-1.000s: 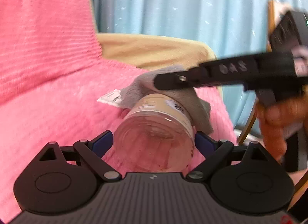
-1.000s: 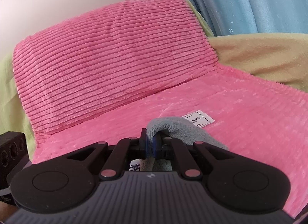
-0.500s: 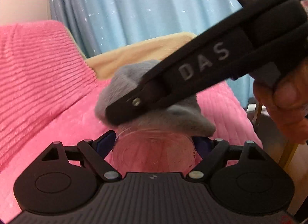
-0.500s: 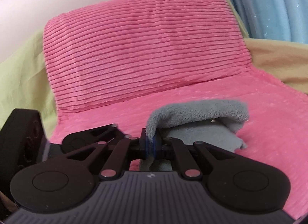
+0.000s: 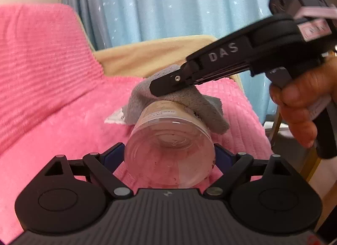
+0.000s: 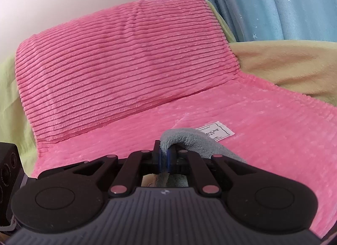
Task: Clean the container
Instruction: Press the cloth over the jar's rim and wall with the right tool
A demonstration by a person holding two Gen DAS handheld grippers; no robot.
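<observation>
Wiping underway: left gripper (image 5: 169,154) clamps clear container (image 5: 169,150), right gripper (image 6: 163,158) pinches grey cloth (image 5: 202,105) on its far end; next, judged, rub across.

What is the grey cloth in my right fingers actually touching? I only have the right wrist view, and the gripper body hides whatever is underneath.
Observer: In the left wrist view, the grey fleece cloth is draped over the upper side of a clear round plastic container.
Operator: Who is holding that container?
Observer: The left gripper; its blue-padded fingers clamp the container on both sides, with its transparent base facing the camera.
Operator: Is there dirt left?
Observer: Small dark specks show through the base near its lower right edge.
Operator: Is my right gripper clear of the container?
Observer: The right gripper sits on top of the cloth, pressing it against the container's labelled wall.
</observation>
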